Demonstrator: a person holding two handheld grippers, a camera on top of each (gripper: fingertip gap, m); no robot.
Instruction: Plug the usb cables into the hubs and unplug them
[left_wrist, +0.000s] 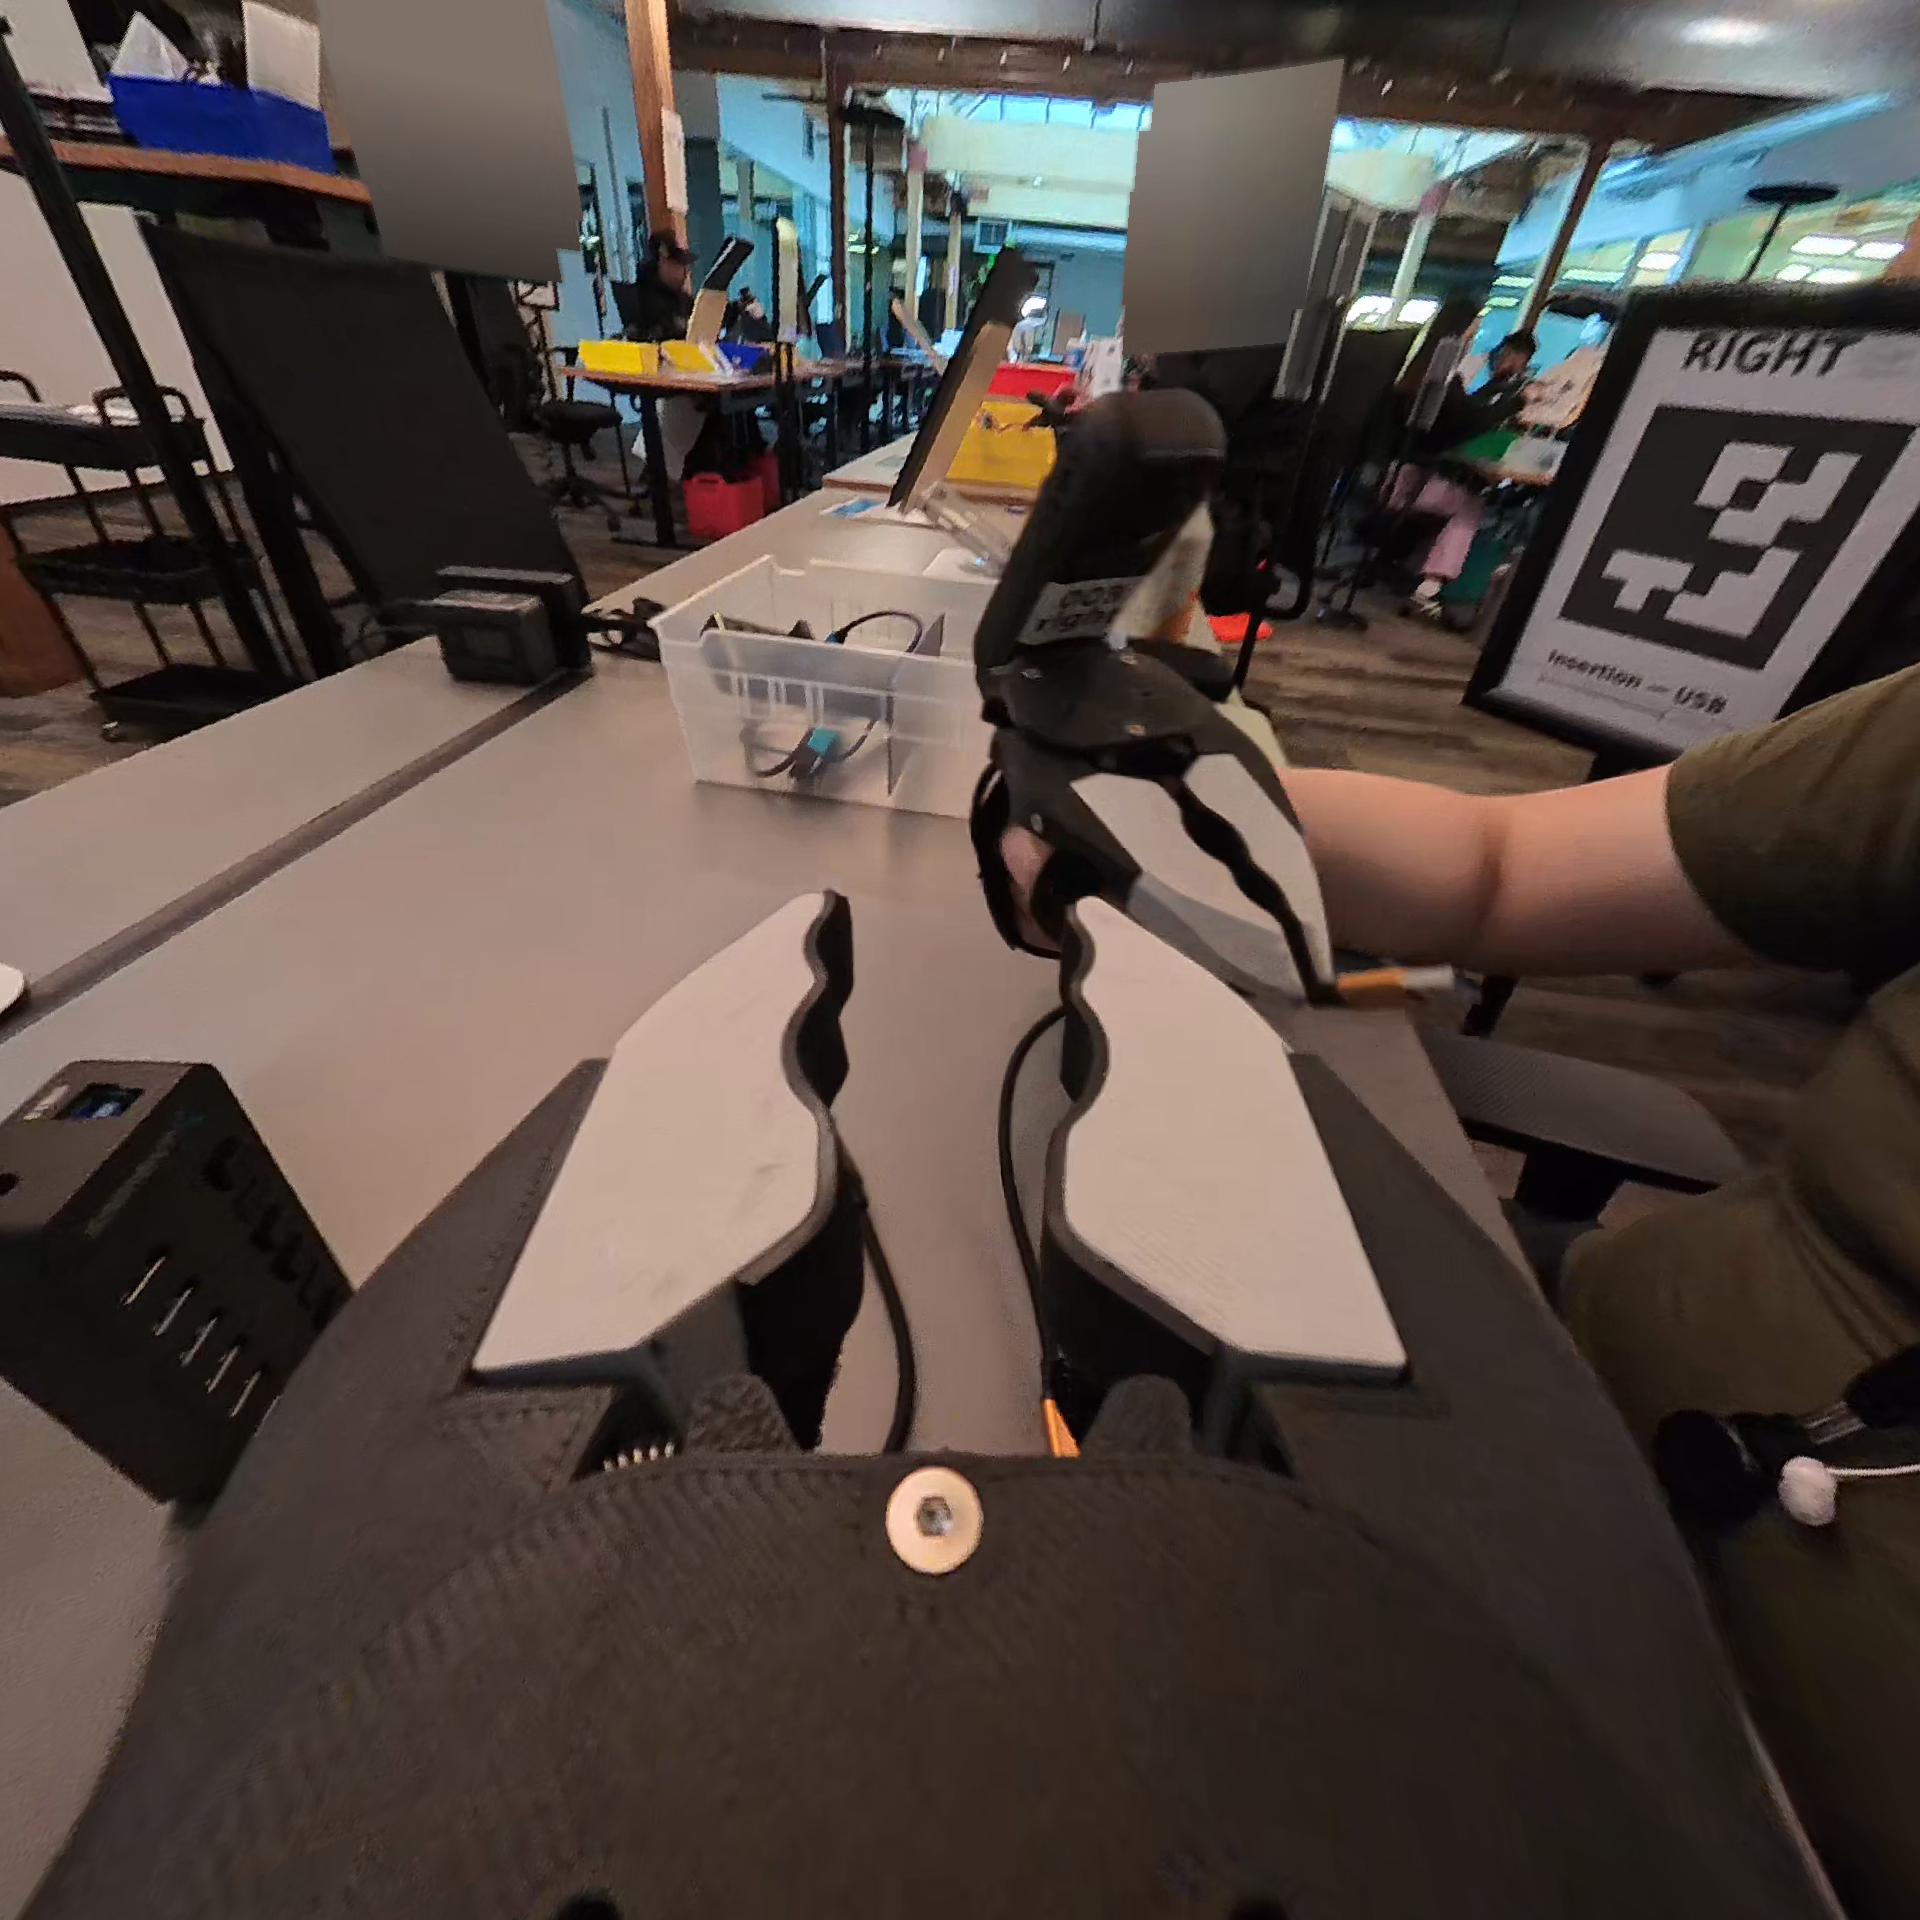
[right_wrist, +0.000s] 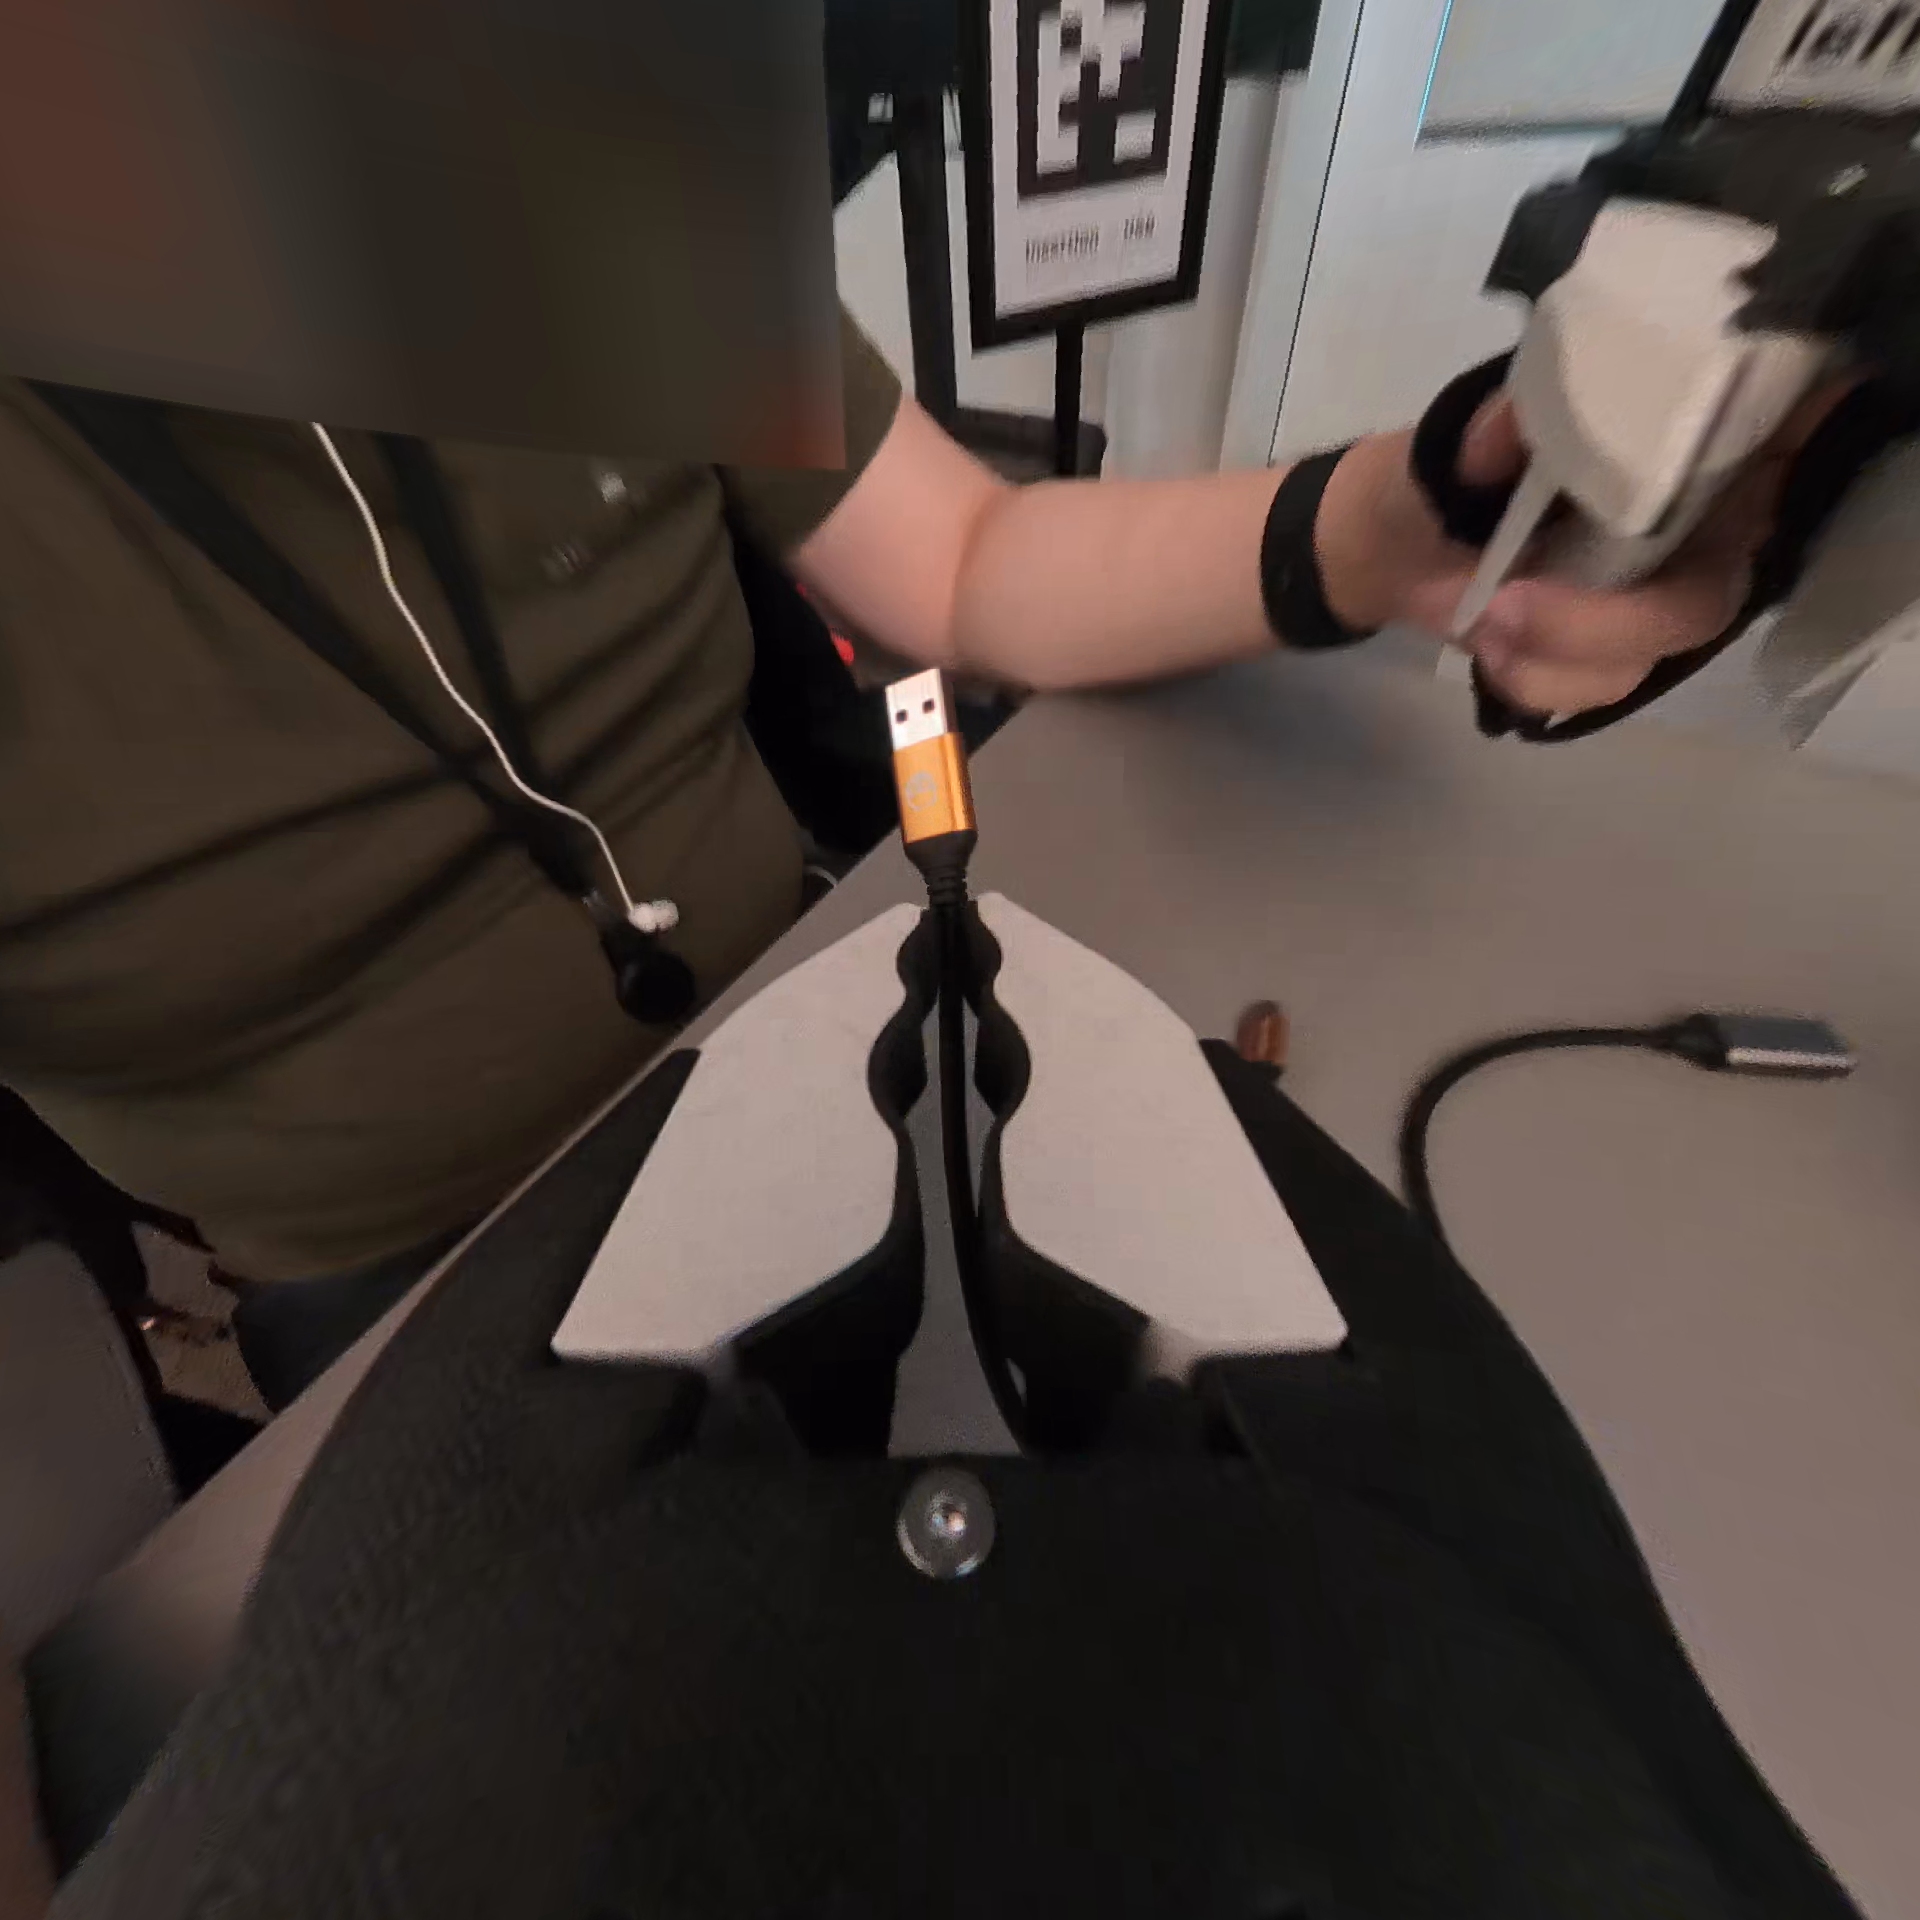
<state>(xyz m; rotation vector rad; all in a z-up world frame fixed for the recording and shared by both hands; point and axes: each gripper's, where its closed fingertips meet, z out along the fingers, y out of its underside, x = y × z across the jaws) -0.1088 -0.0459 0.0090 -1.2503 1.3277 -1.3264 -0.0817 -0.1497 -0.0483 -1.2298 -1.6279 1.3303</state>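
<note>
My right gripper is shut on a black cable, just behind its orange USB plug. The plug sticks out past the fingertips, over the table's near edge. In the left wrist view the right gripper sits ahead and to the right, with the plug pointing right. My left gripper is open and empty above the table, and the black cable runs beneath its fingers. A black box-shaped hub stands to the left of my left gripper.
A second black cable with a grey connector lies on the grey table. A clear plastic bin holding cables stands farther back. The person sits at the table's edge, forearm over it. A framed marker sign stands to the right. The grippers' ends are close to 12 cm from one another.
</note>
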